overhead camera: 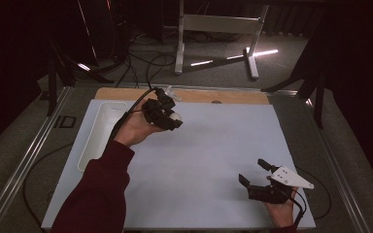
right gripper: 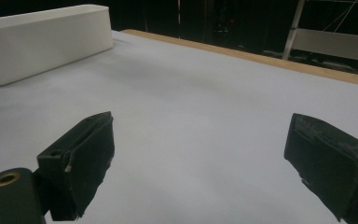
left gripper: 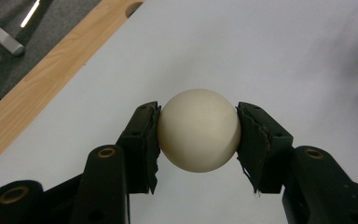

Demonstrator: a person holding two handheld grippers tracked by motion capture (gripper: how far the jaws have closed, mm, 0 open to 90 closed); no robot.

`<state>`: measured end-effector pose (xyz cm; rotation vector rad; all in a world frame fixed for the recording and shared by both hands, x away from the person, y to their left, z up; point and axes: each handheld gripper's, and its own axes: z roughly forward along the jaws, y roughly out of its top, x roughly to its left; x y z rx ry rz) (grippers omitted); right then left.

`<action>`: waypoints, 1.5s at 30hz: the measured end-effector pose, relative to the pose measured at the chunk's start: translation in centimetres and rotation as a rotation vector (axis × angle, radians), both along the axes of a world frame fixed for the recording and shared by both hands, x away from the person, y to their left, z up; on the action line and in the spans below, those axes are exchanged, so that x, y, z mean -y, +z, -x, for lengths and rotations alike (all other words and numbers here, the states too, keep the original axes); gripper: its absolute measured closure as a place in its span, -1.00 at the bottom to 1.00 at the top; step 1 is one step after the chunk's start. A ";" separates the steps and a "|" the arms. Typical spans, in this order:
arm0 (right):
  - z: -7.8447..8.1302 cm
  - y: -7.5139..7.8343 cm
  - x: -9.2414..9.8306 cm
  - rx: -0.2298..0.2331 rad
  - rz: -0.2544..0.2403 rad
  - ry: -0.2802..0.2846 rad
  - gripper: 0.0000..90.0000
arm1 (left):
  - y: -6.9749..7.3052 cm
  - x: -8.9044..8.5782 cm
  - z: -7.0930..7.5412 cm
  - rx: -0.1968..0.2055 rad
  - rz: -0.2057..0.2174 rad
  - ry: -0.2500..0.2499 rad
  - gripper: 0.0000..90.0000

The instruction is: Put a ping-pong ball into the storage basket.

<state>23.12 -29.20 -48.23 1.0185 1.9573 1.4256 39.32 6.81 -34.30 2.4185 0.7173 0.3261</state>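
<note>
Left tool (left gripper: 198,135): clamped on the ball (left gripper: 199,130), held upper left of centre in the high view, over the worktop (overhead camera: 209,145).
Right tool (right gripper: 205,163): jaws apart, holding nothing, lower right.
Risk: the round ball may squirt out of the flat pads and roll off.
Edges: tray (overhead camera: 99,133) just left of the left tool; wooden strip (overhead camera: 243,96) behind.
Room: wide bare worktop between the tools.

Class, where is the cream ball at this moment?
The cream ball sits clamped in the left gripper, held over the table's far left part, beside the white tray.
</note>
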 end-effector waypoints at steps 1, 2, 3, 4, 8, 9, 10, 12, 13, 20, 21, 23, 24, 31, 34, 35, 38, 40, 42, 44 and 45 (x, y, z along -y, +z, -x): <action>0.0 0.0 0.0 0.000 0.000 0.000 -0.82 | 0.0 -0.1 0.0 0.001 -0.002 0.001 0.14; 0.0 0.0 0.0 0.000 0.000 0.000 -0.82 | 0.0 -0.2 0.0 0.001 -0.002 0.002 0.14; 0.0 0.0 0.0 0.000 -0.001 0.000 -0.82 | 0.0 -0.3 0.0 0.001 -0.003 0.004 0.14; 0.0 0.0 0.0 -0.001 -0.001 0.000 -0.82 | 0.0 -0.4 0.0 0.002 -0.005 0.006 0.14; 0.0 0.0 0.0 -0.002 0.001 -0.001 -0.82 | 0.0 -0.8 0.0 0.004 -0.003 0.015 0.14; 0.0 0.0 0.0 -0.002 0.000 -0.001 -0.82 | 0.0 -0.9 0.0 0.003 -0.005 0.018 0.14; 0.0 0.1 0.0 -0.002 -0.001 -0.001 -0.82 | 0.0 -1.0 0.0 0.005 -0.002 0.020 0.14; 0.0 0.1 0.0 -0.002 -0.001 -0.001 -0.82 | 0.1 -1.2 0.1 0.005 -0.003 0.023 0.14; 0.0 0.1 0.0 -0.001 -0.001 -0.001 -0.82 | 0.1 -1.3 0.1 0.006 -0.002 0.025 0.14; 0.0 0.1 -0.1 -0.003 -0.001 0.001 -0.82 | 0.1 -2.2 0.1 0.005 -0.014 0.036 0.14; 0.0 0.1 -0.1 -0.002 -0.001 0.001 -0.82 | 0.1 -2.2 0.1 0.005 -0.014 0.036 0.14; 0.0 0.1 -0.1 -0.002 0.000 0.001 -0.82 | 0.1 -2.7 0.1 0.005 -0.016 0.042 0.14; 0.0 0.1 -0.1 -0.002 0.002 0.001 -0.82 | 0.1 -2.8 0.2 0.004 -0.016 0.046 0.14; 0.0 0.0 -0.2 -0.003 0.002 0.003 -0.82 | 0.3 -3.5 0.2 0.008 -0.016 0.055 0.14; 0.0 0.1 -0.2 -0.002 0.003 0.004 -0.82 | 0.4 -3.9 0.3 0.009 -0.005 0.063 0.14; 0.0 0.1 -0.1 -0.001 0.003 0.003 -0.82 | 0.4 -4.0 0.3 0.010 -0.005 0.063 0.14; 0.0 0.1 -0.1 -0.002 0.000 0.002 -0.82 | 0.5 -4.4 0.3 0.011 -0.008 0.067 0.14; 0.0 0.0 -0.1 -0.002 0.002 0.003 -0.82 | 0.6 -4.6 0.3 0.011 -0.004 0.073 0.14; 0.0 0.0 -0.2 -0.003 0.001 0.004 -0.82 | 0.6 -4.8 0.4 0.012 -0.003 0.075 0.14; 0.0 0.0 -0.2 -0.002 0.005 0.006 -0.82 | 0.7 -5.1 0.4 0.014 0.000 0.078 0.14; 0.0 0.0 -0.2 -0.002 0.005 0.007 -0.82 | 0.7 -5.2 0.4 0.014 0.001 0.080 0.14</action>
